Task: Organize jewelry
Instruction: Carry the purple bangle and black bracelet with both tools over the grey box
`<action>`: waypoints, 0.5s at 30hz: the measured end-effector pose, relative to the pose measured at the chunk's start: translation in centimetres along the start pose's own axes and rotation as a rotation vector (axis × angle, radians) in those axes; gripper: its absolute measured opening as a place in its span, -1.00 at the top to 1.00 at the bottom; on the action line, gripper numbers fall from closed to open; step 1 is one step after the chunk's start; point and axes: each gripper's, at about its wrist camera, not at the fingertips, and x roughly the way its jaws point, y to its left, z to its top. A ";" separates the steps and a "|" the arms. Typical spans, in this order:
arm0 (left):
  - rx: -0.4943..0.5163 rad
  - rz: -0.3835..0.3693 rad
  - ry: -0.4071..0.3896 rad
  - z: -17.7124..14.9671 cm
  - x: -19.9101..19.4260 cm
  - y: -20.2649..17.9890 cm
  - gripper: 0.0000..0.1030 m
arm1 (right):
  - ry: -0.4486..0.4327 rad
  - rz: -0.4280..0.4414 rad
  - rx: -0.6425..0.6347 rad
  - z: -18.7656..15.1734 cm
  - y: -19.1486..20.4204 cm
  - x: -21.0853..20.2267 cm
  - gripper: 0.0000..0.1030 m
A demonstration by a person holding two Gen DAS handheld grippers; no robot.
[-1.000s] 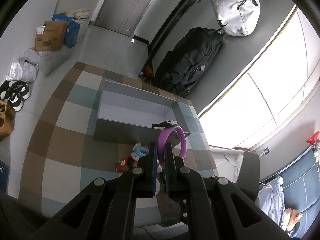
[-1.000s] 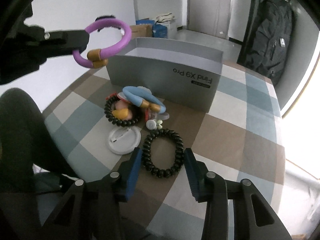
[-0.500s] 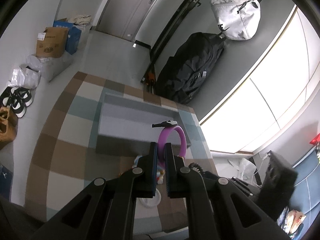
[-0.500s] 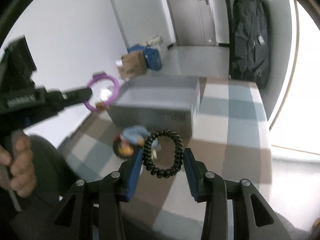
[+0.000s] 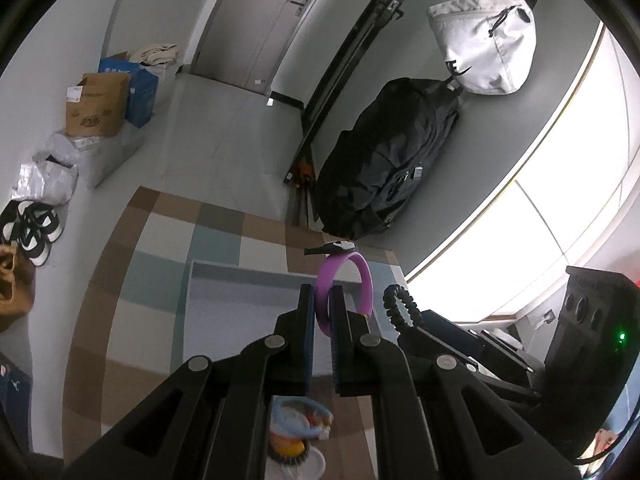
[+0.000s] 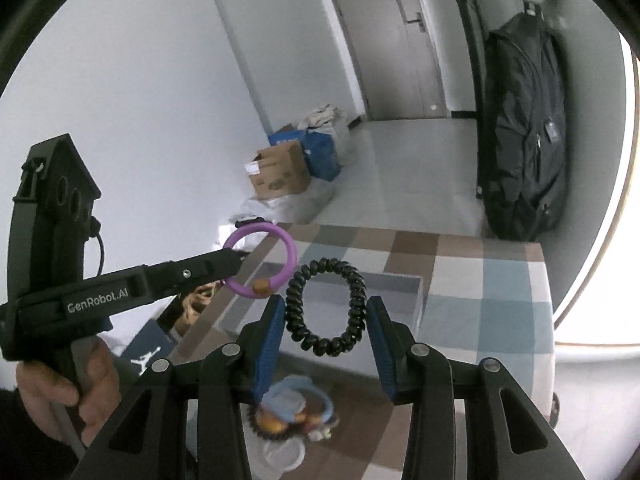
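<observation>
Holding both tools above the checked tablecloth (image 6: 472, 276), you had the left gripper (image 5: 321, 320) pressed together on the purple ring (image 5: 362, 276) and the right gripper (image 6: 326, 320) pinching the black coil bracelet (image 6: 326, 308) by its sides. Both pieces hung over the open grey box (image 5: 240, 312). More jewelry (image 6: 296, 408) lay piled on the cloth below. A black backpack (image 6: 524, 128) leaned against the wall, cardboard boxes (image 6: 280, 176) stood near the door.

Black coil bracelet (image 6: 325, 306) and purple ring (image 5: 345, 289) now raised over box (image 5: 240, 312)
</observation>
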 end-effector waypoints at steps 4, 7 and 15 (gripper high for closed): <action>0.008 -0.009 0.033 0.3 2.0 0.4 0.94 | 0.032 -0.005 0.017 0.4 -1.0 2.0 0.22; 0.025 0.003 0.058 0.1 3.3 0.9 0.94 | 0.043 -0.010 0.024 0.7 -1.6 3.2 0.22; 0.008 0.000 0.115 0.2 5.1 2.3 0.95 | 0.087 -0.009 0.032 0.3 -2.3 5.6 0.22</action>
